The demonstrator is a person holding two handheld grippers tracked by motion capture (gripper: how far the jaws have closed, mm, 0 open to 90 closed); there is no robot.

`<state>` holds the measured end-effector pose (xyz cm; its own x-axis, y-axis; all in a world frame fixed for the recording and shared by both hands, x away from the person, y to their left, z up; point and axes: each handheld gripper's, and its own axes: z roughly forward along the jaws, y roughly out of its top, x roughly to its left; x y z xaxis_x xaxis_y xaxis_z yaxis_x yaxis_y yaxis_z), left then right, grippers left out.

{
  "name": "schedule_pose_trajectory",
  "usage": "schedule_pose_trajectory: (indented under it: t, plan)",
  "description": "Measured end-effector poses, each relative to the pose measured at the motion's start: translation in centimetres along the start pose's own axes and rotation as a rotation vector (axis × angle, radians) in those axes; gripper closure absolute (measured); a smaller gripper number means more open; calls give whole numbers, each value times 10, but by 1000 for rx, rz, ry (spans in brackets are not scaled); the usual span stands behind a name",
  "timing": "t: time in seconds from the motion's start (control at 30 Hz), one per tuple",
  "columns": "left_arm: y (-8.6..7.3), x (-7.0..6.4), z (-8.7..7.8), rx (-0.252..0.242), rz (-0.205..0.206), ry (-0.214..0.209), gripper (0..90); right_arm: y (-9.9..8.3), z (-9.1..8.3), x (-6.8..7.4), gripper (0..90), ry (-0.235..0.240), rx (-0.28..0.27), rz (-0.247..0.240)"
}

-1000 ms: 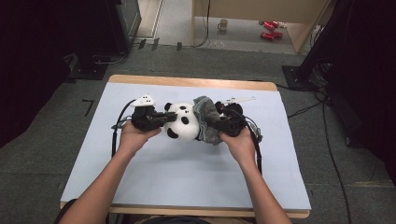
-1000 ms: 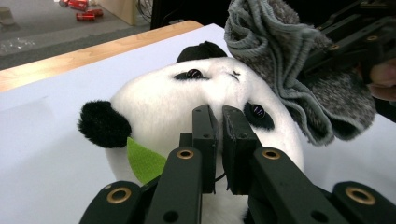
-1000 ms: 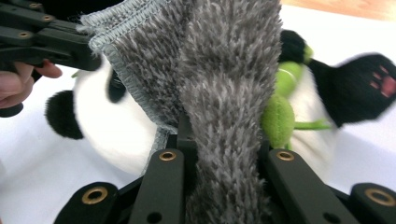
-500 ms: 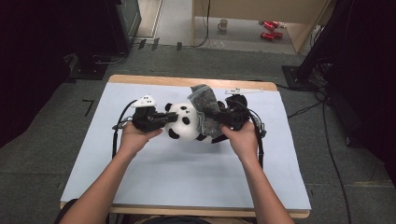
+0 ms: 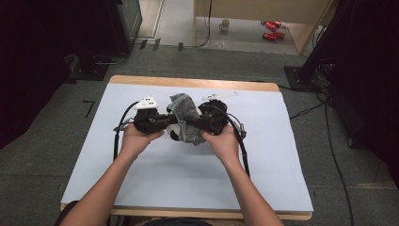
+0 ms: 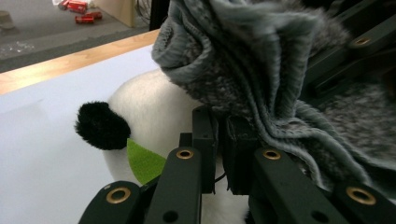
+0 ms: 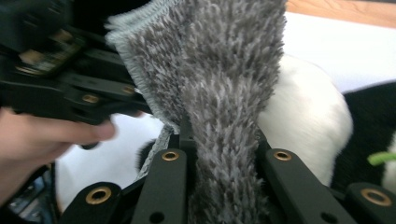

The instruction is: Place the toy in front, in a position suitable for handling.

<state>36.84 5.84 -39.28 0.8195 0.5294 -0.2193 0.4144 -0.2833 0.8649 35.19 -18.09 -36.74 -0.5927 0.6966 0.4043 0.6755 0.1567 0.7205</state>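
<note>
A panda plush toy (image 5: 174, 134) lies at the middle of the table, mostly draped by a grey fuzzy cloth (image 5: 185, 117). My left gripper (image 5: 167, 121) comes in from the left, and in the left gripper view its jaws (image 6: 218, 140) are shut on the panda's white body (image 6: 149, 112), with the cloth (image 6: 243, 60) hanging over them. My right gripper (image 5: 200, 123) comes from the right. The right gripper view shows it (image 7: 219, 154) shut on a fold of the cloth (image 7: 224, 70), the panda (image 7: 303, 116) behind it.
The pale blue table cover (image 5: 188, 179) has free room in front and on both sides. A thin white piece (image 5: 219, 96) lies just behind the right gripper. Far off on the floor are a mug (image 5: 225, 23) and red cans (image 5: 270, 29).
My right gripper has carried the grey cloth leftward and over the panda, which is now mostly covered. The left gripper has stayed in place.
</note>
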Motion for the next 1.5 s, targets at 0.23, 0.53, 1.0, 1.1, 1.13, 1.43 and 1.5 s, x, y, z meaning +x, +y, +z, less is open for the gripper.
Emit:
schedule_pose_trajectory:
  t: [0.23, 0.53, 1.0, 1.1, 1.13, 1.43, 1.5]
  plan:
    - [-2, 2, 1, 9, 2, 2, 850, -10, -3, -12, 771, 7, -11, 20]
    - [-5, 8, 0, 22, -7, 28, 849, -17, -15, -30, 768, -76, 13, 2]
    - [-12, 17, 0, -4, -57, 6, 849, -22, -47, -67, 771, -213, 8, 45]
    - [-11, 16, 1, 0, -57, 10, 848, -16, -57, -65, 771, -242, -37, 40]
    - [-11, 16, 1, 0, -57, 10, 848, -16, -57, -65, 771, -242, -37, 40]
    - [-11, 14, 1, 3, -44, 21, 848, -3, -66, -36, 770, -141, -96, -3]
    - [-11, 14, 1, 5, -44, 22, 847, -5, -56, -30, 771, -85, -64, -7]
